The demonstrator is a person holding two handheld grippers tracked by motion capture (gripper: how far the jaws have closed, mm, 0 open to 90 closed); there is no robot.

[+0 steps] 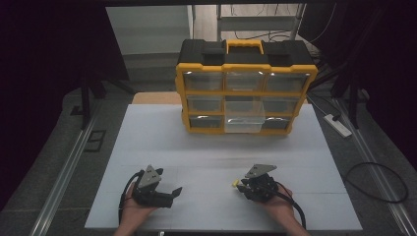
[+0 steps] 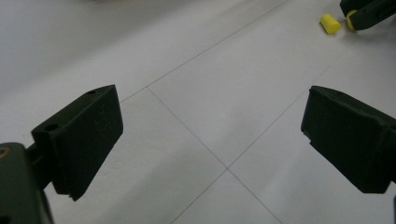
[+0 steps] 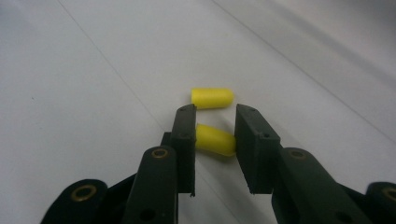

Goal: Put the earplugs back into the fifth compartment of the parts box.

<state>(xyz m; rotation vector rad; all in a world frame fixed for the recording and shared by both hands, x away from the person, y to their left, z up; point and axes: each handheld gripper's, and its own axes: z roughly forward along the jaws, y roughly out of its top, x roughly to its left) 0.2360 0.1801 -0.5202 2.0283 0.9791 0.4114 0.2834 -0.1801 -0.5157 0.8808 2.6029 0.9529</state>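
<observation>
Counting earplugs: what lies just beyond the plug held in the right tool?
A second yellow earplug lies on the white table beyond the held earplug; beneath the held one is hidden.

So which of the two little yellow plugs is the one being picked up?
Start at the white table, near the person's right hand. The right hand-held gripper has its jaws closed on one yellow foam plug. Its twin lies free on the table just beyond the jaw tips.

Black grippers [image 1: 177, 191], brass-ringed screw holes, grey triangular top plates, trailing black cables.
</observation>
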